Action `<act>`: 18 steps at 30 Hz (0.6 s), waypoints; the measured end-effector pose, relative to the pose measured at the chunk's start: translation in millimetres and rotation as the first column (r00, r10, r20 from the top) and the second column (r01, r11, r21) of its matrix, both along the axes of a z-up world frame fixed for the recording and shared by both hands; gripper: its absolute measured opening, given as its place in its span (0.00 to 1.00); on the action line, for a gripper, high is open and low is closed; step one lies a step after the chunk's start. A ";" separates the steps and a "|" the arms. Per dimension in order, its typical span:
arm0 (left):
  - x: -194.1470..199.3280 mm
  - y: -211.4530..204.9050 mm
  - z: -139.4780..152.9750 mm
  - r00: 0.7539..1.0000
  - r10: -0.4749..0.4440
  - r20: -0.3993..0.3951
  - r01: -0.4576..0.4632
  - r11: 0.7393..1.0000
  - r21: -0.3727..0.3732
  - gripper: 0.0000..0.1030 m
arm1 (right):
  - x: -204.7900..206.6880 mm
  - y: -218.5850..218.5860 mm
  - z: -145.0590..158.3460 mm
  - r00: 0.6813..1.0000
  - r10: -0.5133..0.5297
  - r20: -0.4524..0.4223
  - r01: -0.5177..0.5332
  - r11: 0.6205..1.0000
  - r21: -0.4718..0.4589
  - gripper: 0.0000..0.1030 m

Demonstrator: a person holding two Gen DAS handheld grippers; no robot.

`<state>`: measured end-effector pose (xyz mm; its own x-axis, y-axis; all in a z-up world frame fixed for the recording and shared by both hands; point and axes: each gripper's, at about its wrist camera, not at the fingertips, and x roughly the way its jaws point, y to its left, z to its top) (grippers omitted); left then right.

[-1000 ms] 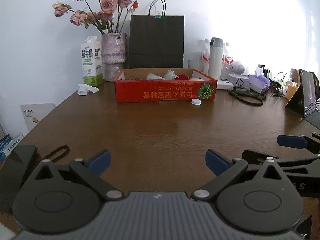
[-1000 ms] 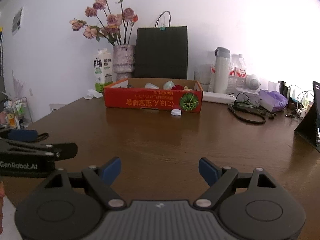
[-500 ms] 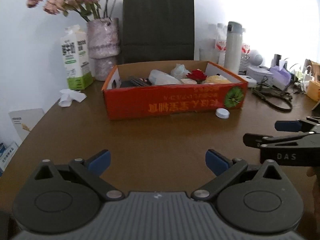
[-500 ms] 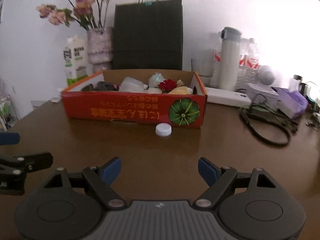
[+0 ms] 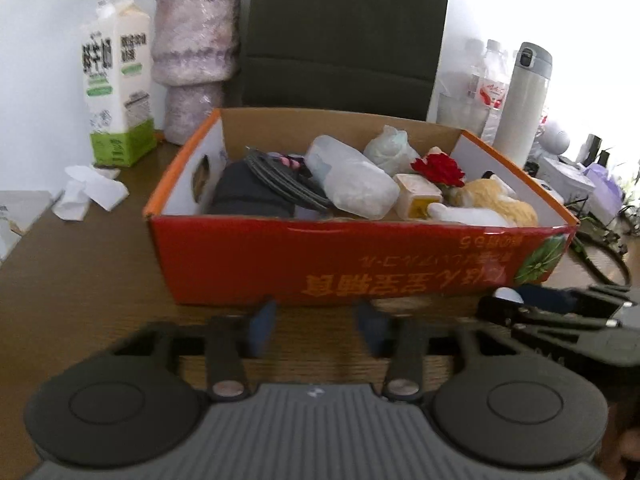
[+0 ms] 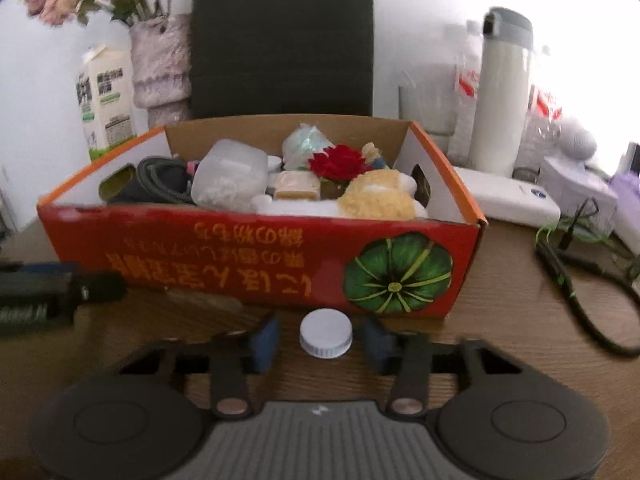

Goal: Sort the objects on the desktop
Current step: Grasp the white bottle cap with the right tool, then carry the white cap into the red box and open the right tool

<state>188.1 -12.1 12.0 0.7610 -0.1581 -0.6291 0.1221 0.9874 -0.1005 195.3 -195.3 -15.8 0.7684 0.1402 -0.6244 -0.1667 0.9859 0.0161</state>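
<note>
Here the right claw (image 6: 320,340), just narrowed, is spread round the cap (image 6: 326,333), not pinching; it could be flicked away. The left claw (image 5: 316,326), also narrowed, holds nothing.

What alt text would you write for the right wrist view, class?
A hand-held gripper reaches toward a white bottle cap lying between its blue fingertips on a brown table. Just behind stands an open red box holding a red flower, a plush toy and other items.
</note>
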 end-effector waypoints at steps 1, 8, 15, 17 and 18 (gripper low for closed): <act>-0.5 1.4 -1.2 1.000 -0.003 -0.005 0.003 1.000 -0.021 0.19 | -2.1 0.7 0.4 1.000 0.013 0.002 -0.013 1.000 0.011 0.26; -29.5 -5.8 13.2 0.998 -0.041 0.051 0.041 0.999 0.004 0.04 | -30.3 5.8 16.8 0.998 0.045 0.038 -0.047 0.998 0.045 0.26; -90.5 -21.0 24.2 0.994 -0.074 0.082 0.072 0.997 0.025 0.02 | -86.0 6.7 51.1 0.991 0.084 0.103 -0.091 0.994 0.059 0.26; -111.4 -22.2 28.6 0.993 -0.068 0.095 0.065 0.997 0.032 0.02 | -105.9 4.7 59.9 0.988 0.092 0.120 -0.101 0.992 0.070 0.26; -119.6 -21.6 30.6 0.993 -0.066 0.096 0.064 0.998 0.027 0.02 | -115.7 3.3 63.0 0.987 0.096 0.126 -0.106 0.992 0.073 0.26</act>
<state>68.5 -33.8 42.7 0.8071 -0.1955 -0.5571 0.1944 0.9790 -0.0618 79.6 -192.0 47.2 0.8174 0.2659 -0.5110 -0.2707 0.9603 0.0668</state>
